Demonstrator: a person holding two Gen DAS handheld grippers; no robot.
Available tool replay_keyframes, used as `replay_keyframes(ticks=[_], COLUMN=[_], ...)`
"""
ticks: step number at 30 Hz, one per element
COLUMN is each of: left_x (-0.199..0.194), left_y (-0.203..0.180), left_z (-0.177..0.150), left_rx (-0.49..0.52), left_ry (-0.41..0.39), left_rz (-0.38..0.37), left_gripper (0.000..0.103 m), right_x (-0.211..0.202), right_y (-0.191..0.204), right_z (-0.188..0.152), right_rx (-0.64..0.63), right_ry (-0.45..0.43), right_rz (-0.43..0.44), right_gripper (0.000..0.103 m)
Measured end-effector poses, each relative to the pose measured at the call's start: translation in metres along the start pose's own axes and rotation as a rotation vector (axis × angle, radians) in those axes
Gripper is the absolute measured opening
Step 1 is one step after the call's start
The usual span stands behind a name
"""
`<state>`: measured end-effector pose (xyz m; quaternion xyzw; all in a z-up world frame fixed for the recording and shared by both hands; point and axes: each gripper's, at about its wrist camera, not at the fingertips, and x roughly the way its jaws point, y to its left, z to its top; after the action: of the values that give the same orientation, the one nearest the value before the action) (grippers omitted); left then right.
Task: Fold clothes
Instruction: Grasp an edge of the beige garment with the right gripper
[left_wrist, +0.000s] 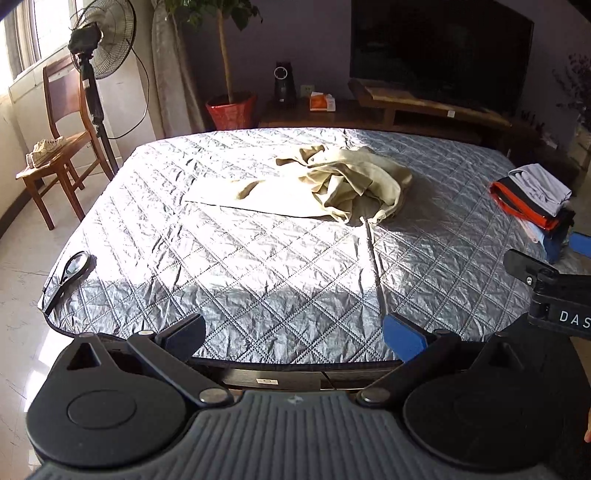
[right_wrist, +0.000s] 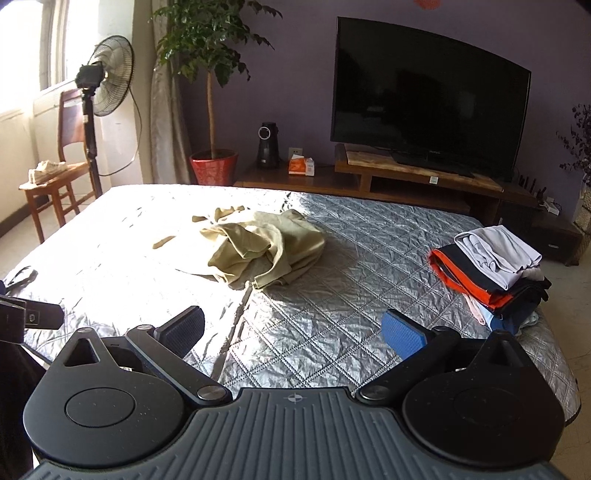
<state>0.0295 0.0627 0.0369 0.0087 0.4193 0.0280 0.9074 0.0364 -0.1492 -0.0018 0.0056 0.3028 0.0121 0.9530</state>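
1. Right now the beige garment (left_wrist: 332, 184) lies in a messy heap on the bed (left_wrist: 258, 280), near the middle. In the left view it sits at about 12 o'clock, well away from both grippers.
2. Part of it is already flat. That flat part stretches toward 9 o'clock in bright sun, and the bunched part sits at the 3 o'clock end.
3. The left gripper (left_wrist: 295, 334) hangs over the near edge of the bed. Its 2 fingers are spread wide apart and hold nothing.
4. The right gripper (right_wrist: 295, 330) is the same: fingers wide apart, nothing between them.
5. A stack of folded clothes (right_wrist: 491, 273) sits at about 2 o'clock in the right view, near the bed's edge. So this looks like 1 more piece to fold.
6. I think the step now is to reach out and pick up the heap.
7. To do it well, each gripper should pinch 1 layer at an edge or corner, not a fat bunch.
8. Then lift and pull the 2 grippers apart so the cloth opens flat before any fold.
9. A thin cord (left_wrist: 373, 251) trails toward 6 o'clock; it could snag, so tuck it in.
10. A pair of scissors (left_wrist: 72, 271) lies at 9 o'clock, well away.
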Motion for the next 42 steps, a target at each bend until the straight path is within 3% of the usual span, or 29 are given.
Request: replay_keyframes(ticks=[6, 11, 14, 22, 23, 24, 25, 28, 31, 32, 33, 34, 37, 39, 40, 41, 42], left_x=[0.069, 0.129, 0.164, 0.231, 0.236, 0.241, 0.246, 0.252, 0.249, 0.249, 0.251, 0.253, 0.255, 0.253, 0.253, 0.254, 0.255], left_y=[0.000, 0.011, 0.022, 0.063, 0.067, 0.072, 0.076, 0.084, 0.085, 0.084, 0.083, 0.082, 0.082, 0.088, 0.091, 0.094, 0.097], left_z=[0.056, 0.093, 0.107, 0.131, 0.132, 0.132, 0.133, 0.137, 0.141, 0.142, 0.143, 0.143, 0.146, 0.146, 0.146, 0.146, 0.146], left_rx=[0.004, -0.039, -0.068, -0.190, -0.217, -0.243, -0.269, -0.308, -0.306, -0.305, -0.302, -0.300, -0.299, -0.310, -0.318, -0.331, -0.344], left_ry=[-0.031, -0.044, -0.037, -0.007, 0.009, 0.026, 0.043, 0.060, 0.038, 0.039, 0.043, 0.047, 0.055, 0.054, 0.055, 0.059, 0.065], left_rz=[0.027, 0.010, 0.036, 0.080, 0.073, 0.066, 0.059, 0.049, 0.050, 0.051, 0.051, 0.051, 0.053, 0.060, 0.066, 0.070, 0.071], left_gripper=[0.102, 0.102, 0.102, 0.102, 0.102, 0.102, 0.102, 0.102, 0.102, 0.102, 0.102, 0.102, 0.102, 0.102, 0.102, 0.102, 0.102], right_x=[0.063, 0.123, 0.167, 0.273, 0.285, 0.295, 0.302, 0.308, 0.284, 0.277, 0.271, 0.266, 0.251, 0.241, 0.236, 0.231, 0.225], right_y=[-0.011, -0.007, 0.005, 0.040, 0.041, 0.042, 0.037, -0.001, -0.041, -0.040, -0.033, -0.025, -0.002, 0.013, 0.021, 0.029, 0.036], right_z=[0.019, 0.031, 0.037, 0.034, 0.031, 0.030, 0.030, 0.045, 0.064, 0.065, 0.064, 0.063, 0.059, 0.056, 0.055, 0.053, 0.052], right_rx=[-0.045, -0.067, -0.086, -0.110, -0.117, -0.137, -0.143, -0.040, -0.003, -0.020, -0.044, -0.068, -0.139, -0.187, -0.210, -0.234, -0.258], right_ry=[0.047, 0.094, 0.141, 0.278, 0.294, 0.303, 0.301, 0.248, 0.094, 0.061, 0.045, 0.030, -0.016, -0.047, -0.062, -0.077, -0.093], right_rz=[-0.027, 0.007, 0.032, 0.079, 0.080, 0.064, 0.035, -0.094, -0.287, -0.302, -0.283, -0.264, -0.207, -0.169, -0.149, -0.130, -0.111], right_gripper=[0.102, 0.098, 0.085, 0.084, 0.078, 0.064, 0.002, 0.005, 0.005, 0.006, 0.007, 0.016, 0.021, 0.043, 0.068, 0.083, 0.084])
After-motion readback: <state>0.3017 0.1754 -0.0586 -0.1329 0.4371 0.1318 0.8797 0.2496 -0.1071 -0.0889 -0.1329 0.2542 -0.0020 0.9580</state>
